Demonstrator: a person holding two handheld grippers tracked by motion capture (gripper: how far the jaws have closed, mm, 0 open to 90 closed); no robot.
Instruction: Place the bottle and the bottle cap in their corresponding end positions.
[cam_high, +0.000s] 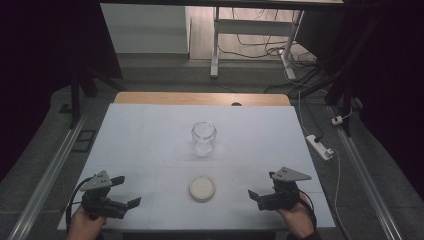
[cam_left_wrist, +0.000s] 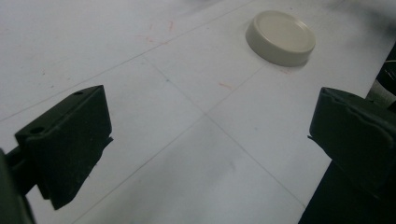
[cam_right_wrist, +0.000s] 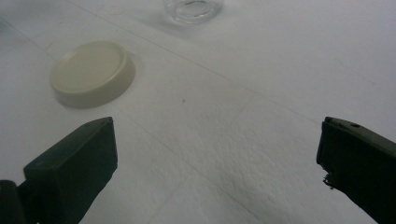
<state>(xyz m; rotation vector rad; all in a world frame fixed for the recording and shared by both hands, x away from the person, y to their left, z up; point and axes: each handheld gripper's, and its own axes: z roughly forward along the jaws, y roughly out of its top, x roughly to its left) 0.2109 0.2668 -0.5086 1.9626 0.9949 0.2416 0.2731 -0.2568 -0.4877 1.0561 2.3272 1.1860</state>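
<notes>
Both grippers, left (cam_high: 126, 192) and right (cam_high: 262, 187), wide open, empty. Could knock glass jar (cam_high: 204, 138) over grabbing cream lid (cam_high: 202, 188) carelessly.

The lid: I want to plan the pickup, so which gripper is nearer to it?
Right, slightly. The right gripper sits beside the lid on its right; the left gripper is farther off on its left. Both are open.

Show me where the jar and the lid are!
jar (cam_high: 204, 138), high view, the middle of its clear glass side.
lid (cam_high: 202, 188), high view, the middle of its flat cream top.
</notes>
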